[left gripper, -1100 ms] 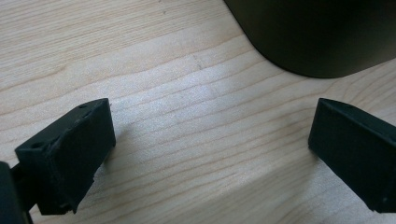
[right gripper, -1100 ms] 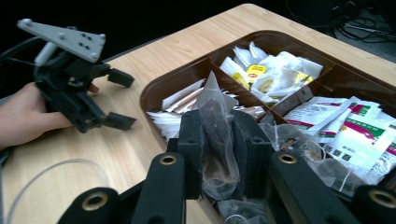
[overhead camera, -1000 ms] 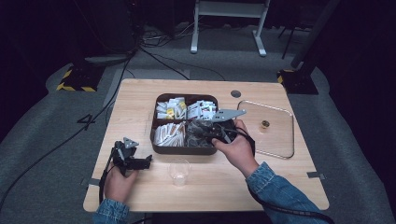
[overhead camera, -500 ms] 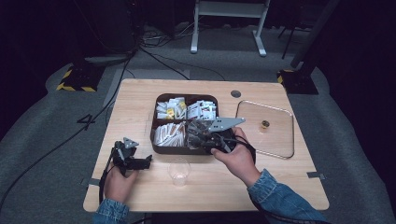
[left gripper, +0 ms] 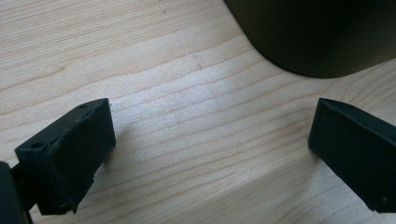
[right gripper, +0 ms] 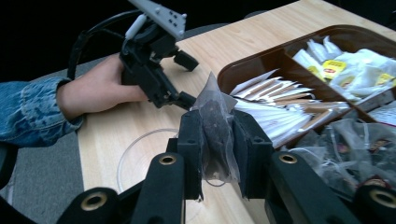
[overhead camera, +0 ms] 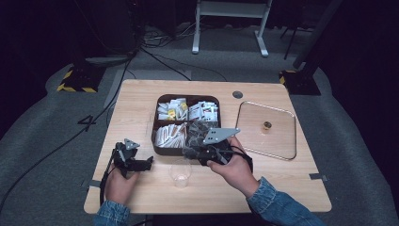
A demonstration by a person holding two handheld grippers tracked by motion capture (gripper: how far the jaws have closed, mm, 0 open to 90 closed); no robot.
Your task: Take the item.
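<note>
The right gripper (right gripper: 215,140) is clamped on a translucent mesh tea bag (right gripper: 215,135) above a clear plastic cup (overhead camera: 180,174), beside the dark brown divided tray (overhead camera: 160,149); the left gripper (left gripper: 210,154) rests with jaws wide apart over the pale wooden table (left gripper: 177,116).

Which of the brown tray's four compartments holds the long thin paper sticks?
The near-left compartment of the brown tray, closest to the left gripper; the other three hold sachets or tea bags.

Light falls from above onto the pale worktop (overhead camera: 141,103) while the room around it sinks into near black. The high view is soft and slightly grainy. In both claw views the nearest black parts look blurred, perhaps out of focus.
</note>
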